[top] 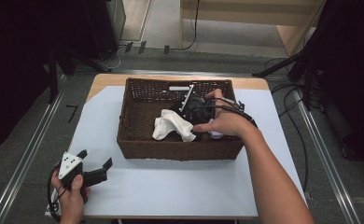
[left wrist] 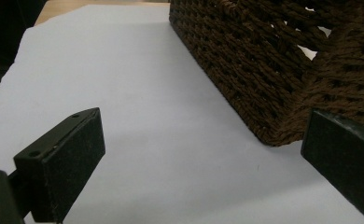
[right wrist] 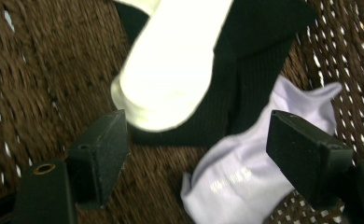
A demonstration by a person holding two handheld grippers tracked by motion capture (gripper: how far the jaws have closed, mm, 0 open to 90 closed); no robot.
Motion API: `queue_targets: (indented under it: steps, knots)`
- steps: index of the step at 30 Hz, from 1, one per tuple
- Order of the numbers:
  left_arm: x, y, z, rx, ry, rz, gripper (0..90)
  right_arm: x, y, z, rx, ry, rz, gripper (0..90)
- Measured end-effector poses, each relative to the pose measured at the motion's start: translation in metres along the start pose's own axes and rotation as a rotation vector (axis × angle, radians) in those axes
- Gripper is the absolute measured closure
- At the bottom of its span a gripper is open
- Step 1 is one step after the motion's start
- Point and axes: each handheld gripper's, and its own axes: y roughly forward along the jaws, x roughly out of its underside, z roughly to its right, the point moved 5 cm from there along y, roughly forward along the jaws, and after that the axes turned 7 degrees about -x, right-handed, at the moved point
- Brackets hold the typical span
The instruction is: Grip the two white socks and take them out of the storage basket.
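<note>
A brown wicker basket stands in the middle of the table. Inside it lie a white sock, a black sock and a pale lilac sock. My right gripper reaches down into the basket, held by a hand. In the right gripper view its jaws are open just above the socks, with the toe of the white sock and the black sock's edge between them and nothing gripped. My left gripper rests at the table's near left, open and empty.
A white cover lies over the table. The basket's near corner is just ahead of the left gripper's right jaw. A white strip sits on the basket's far wall. Cables trail off the table's right side.
</note>
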Motion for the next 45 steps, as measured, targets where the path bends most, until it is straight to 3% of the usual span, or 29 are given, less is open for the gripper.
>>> queue_targets:
  steps: [17,28,32,34,41,45]
  knots:
    - [0.0,0.0,0.0,0.002,-0.003,0.003,0.4,-0.041,0.038,-0.01,-0.018,0.024,0.03,20.9]
    - [0.0,0.0,0.0,0.007,-0.004,0.007,0.4,-0.054,0.062,0.001,-0.019,0.097,0.046,20.1]
    - [0.0,-0.001,0.0,0.006,-0.003,0.008,0.4,-0.058,0.071,0.001,-0.032,0.1,0.033,21.6]
    - [0.0,-0.001,0.0,0.005,-0.002,0.008,0.4,-0.059,0.075,0.001,-0.034,0.105,0.019,25.9]
    - [0.0,-0.001,0.0,0.008,-0.002,0.009,0.4,-0.059,0.073,0.003,-0.074,0.105,0.034,69.3]
    - [0.0,-0.001,0.0,0.007,-0.002,0.011,0.4,-0.056,0.066,0.004,-0.122,0.11,0.059,78.3]
